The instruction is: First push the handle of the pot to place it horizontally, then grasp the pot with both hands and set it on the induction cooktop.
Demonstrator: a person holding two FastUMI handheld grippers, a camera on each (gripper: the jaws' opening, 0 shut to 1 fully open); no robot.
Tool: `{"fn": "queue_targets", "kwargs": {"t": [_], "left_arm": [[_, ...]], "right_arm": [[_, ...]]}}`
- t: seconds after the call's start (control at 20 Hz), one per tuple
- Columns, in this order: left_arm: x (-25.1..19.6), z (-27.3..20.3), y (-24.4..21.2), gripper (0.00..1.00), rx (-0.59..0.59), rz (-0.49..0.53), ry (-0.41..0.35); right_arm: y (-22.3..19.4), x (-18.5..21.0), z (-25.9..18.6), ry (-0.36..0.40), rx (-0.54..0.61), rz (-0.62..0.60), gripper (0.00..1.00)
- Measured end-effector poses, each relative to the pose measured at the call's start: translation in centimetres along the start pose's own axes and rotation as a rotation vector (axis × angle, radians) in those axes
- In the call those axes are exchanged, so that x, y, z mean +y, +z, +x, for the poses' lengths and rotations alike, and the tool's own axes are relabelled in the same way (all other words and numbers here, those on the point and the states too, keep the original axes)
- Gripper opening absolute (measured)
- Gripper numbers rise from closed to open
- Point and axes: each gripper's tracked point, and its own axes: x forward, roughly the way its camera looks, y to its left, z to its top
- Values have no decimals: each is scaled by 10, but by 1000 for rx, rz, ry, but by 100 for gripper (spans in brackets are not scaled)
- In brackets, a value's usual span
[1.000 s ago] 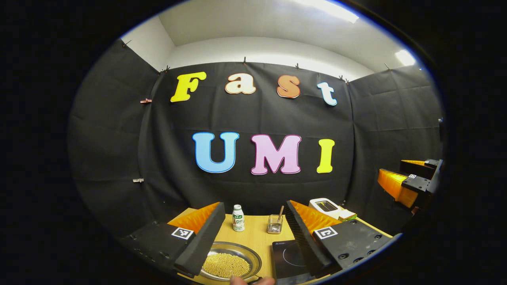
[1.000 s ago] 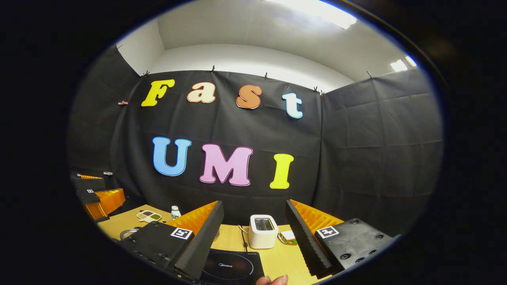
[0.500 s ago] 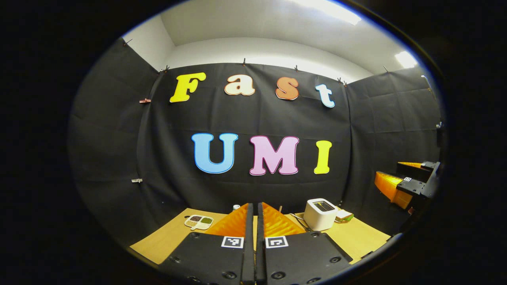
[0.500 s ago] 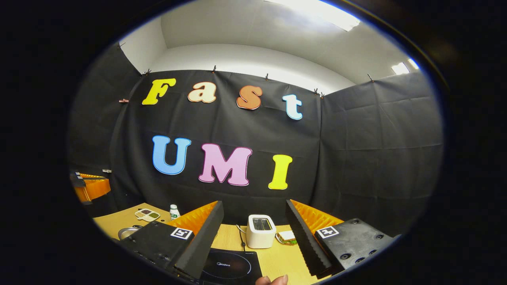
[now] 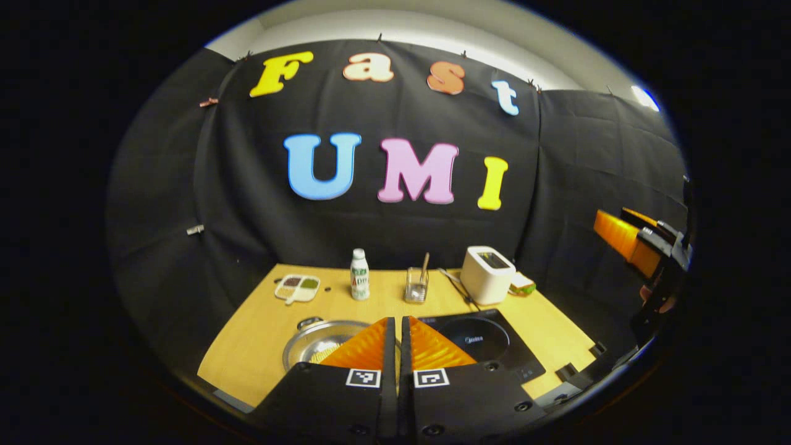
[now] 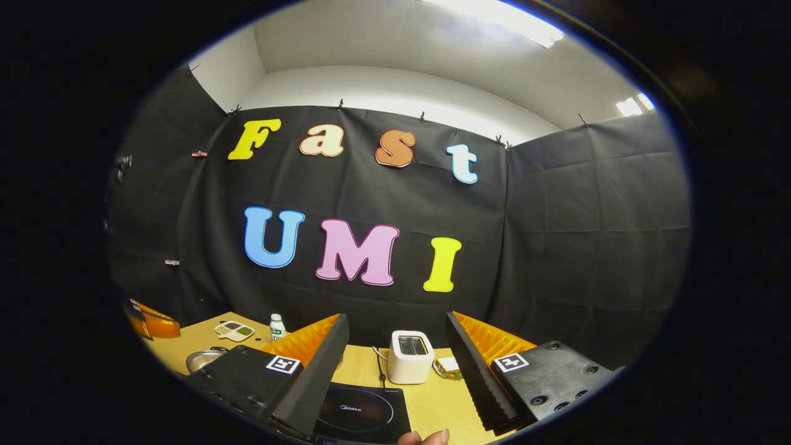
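Observation:
A shallow steel pot (image 5: 309,346) holding yellow beads sits on the wooden table (image 5: 259,346), left of the black induction cooktop (image 5: 476,337). My left gripper (image 5: 395,320) hovers above and in front of the pot, shut with nothing between its orange fingers (image 5: 364,349), which hide the pot's near side. A small lug (image 5: 309,321) shows on the pot's far rim. My right gripper (image 6: 397,318) is open and empty over the cooktop (image 6: 361,413). The pot's rim (image 6: 203,360) peeks out at the left of the right gripper view. The right gripper (image 5: 636,241) hangs off the table's right side.
At the back of the table stand a white toaster (image 5: 488,283), a small bottle (image 5: 359,282), a wire holder (image 5: 417,287), a compartment dish (image 5: 298,288) and a sandwich (image 5: 522,283). A thumb (image 6: 423,437) shows at the bottom of the right gripper view.
The left gripper went from open to shut, then tipped downward, bringing the whole table, pot and cooktop into its view. The right gripper has barely moved.

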Motion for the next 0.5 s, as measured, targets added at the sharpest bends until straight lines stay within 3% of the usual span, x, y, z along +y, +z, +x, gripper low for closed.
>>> {"fn": "queue_targets", "kwargs": {"t": [0.5], "left_arm": [[0,8,-170,6,638,-2,-139]], "right_arm": [[-8,-16,-6,-22,19,-11,98]]}}
